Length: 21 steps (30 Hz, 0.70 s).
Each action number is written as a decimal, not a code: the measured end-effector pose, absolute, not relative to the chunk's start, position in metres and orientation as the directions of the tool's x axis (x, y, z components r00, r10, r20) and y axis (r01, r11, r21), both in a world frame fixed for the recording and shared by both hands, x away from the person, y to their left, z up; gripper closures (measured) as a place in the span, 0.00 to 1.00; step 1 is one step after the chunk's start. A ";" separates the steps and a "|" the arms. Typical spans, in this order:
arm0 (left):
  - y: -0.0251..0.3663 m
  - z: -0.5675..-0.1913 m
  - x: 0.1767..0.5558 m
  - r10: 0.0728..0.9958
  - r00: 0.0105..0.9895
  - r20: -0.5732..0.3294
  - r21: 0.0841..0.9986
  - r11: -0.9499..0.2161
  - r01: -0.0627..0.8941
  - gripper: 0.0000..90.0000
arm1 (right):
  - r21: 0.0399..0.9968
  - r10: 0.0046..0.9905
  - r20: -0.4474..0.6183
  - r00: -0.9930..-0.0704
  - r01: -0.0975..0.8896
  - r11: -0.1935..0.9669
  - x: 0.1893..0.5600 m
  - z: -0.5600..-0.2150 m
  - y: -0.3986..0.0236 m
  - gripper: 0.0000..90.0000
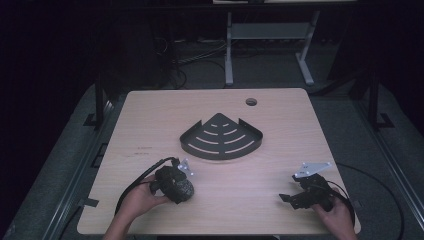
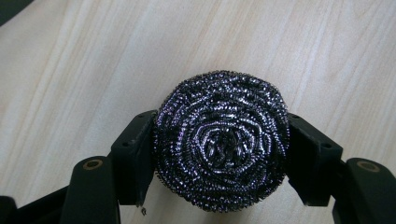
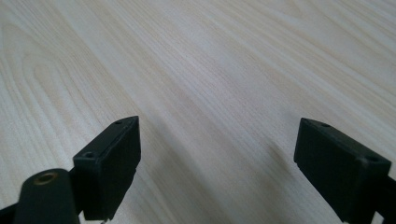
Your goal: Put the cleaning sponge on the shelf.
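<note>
Pale wood-grain laminate covers the counter [image 1: 150, 125], which carries everything under inspection. It has a round cable hole [image 1: 251, 102] near its far edge.

Next in size I note a dark metal corner caddy [image 1: 221, 137], fan-shaped with curved slots cut through its floor and a low rim around it. It sits flat near the middle of the counter, well apart from both grippers.

On the near left side I see my left gripper [image 1: 175, 182], held by the left hand [image 1: 137, 200], with its cable [image 1: 135, 182] looping back toward the counter's near edge. From the left gripper view I confirm its jaws are pressed against both flanks of a steel wool scouring ball [image 2: 220, 147], one pad on each side. The ball is round, built of coiled dark wire with a glint of silver, and sits squarely between the pads. Whether it rests on the counter or hangs just above it I cannot tell. In the high view the ball [image 1: 184, 190] lies at the near left of the counter, on the near side of the caddy.

On the near right side my right gripper [image 1: 302, 192] is held by the right hand [image 1: 335, 215]. In the right gripper view its jaws stand wide apart with bare wood between them.
</note>
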<state>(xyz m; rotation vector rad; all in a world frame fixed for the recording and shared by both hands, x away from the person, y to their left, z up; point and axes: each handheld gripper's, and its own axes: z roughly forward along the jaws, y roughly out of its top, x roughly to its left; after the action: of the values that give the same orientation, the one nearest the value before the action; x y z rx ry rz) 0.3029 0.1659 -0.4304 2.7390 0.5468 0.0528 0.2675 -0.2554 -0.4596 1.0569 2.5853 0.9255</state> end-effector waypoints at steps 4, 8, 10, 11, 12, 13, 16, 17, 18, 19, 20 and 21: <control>0.165 -0.428 0.306 0.378 0.925 -0.033 0.350 -0.863 0.365 0.37 | 0.619 0.689 0.054 -0.723 0.566 0.545 0.268 -0.460 -0.254 0.16; 0.165 -0.425 0.309 0.375 0.926 -0.050 0.376 -0.852 0.365 0.37 | 0.619 0.687 0.053 -0.725 0.564 0.547 0.268 -0.460 -0.253 0.16; 0.165 -0.424 0.310 0.376 0.925 -0.049 0.376 -0.851 0.366 0.37 | 0.620 0.687 0.054 -0.725 0.564 0.546 0.268 -0.460 -0.254 0.16; 0.164 -0.423 0.311 0.377 0.925 -0.051 0.374 -0.851 0.368 0.37 | 0.621 0.686 0.055 -0.726 0.563 0.546 0.267 -0.460 -0.254 0.16; 0.164 -0.422 0.312 0.376 0.925 -0.050 0.376 -0.852 0.366 0.37 | 0.622 0.686 0.053 -0.726 0.562 0.546 0.267 -0.459 -0.254 0.16; 0.163 -0.422 0.312 0.374 0.926 -0.047 0.375 -0.853 0.364 0.37 | 0.624 0.686 0.053 -0.726 0.560 0.545 0.267 -0.459 -0.254 0.16; 0.162 -0.419 0.314 0.370 0.928 -0.051 0.374 -0.854 0.362 0.37 | 0.625 0.690 0.056 -0.722 0.564 0.540 0.267 -0.459 -0.255 0.16; 0.162 -0.418 0.315 0.368 0.928 -0.051 0.372 -0.856 0.360 0.37 | 0.624 0.688 0.052 -0.723 0.562 0.543 0.268 -0.459 -0.255 0.16; 0.162 -0.418 0.316 0.368 0.928 -0.054 0.372 -0.855 0.361 0.37 | 0.623 0.688 0.051 -0.724 0.561 0.545 0.268 -0.460 -0.255 0.16; 0.161 -0.417 0.317 0.366 0.929 -0.054 0.372 -0.856 0.359 0.37 | 0.621 0.689 0.053 -0.723 0.564 0.545 0.267 -0.460 -0.254 0.16; 0.161 -0.417 0.318 0.368 0.928 -0.058 0.371 -0.855 0.362 0.37 | 0.621 0.687 0.053 -0.725 0.563 0.546 0.268 -0.460 -0.254 0.16; 0.161 -0.417 0.318 0.368 0.928 -0.058 0.371 -0.855 0.362 0.37 | 0.621 0.687 0.053 -0.725 0.563 0.546 0.268 -0.460 -0.254 0.16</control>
<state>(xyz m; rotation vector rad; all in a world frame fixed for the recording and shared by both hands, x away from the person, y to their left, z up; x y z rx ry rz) 0.3177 0.1613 -0.4168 2.7045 0.5327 0.0219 0.2676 -0.2539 -0.4598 1.0577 2.5847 0.9310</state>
